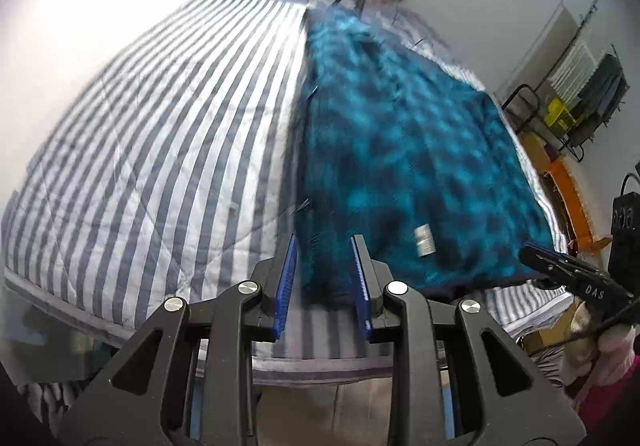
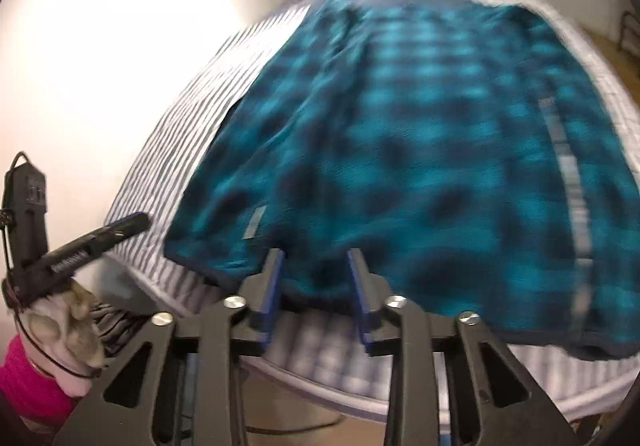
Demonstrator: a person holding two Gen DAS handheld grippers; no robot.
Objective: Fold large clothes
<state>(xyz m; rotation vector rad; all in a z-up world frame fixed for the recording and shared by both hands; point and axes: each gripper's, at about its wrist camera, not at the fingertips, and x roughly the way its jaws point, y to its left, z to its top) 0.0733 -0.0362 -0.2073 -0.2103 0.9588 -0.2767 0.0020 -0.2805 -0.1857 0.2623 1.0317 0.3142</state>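
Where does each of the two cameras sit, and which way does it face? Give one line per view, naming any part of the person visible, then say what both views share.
Left wrist view: sits on the left gripper, looking forward and down its open fingers at the garment's near left edge; the right gripper and gloved hand show at right.
Right wrist view: sits on the right gripper, facing the hem; the left gripper, glove and pink sleeve show at left.
Shared: the teal checked garment on the striped bedcover.
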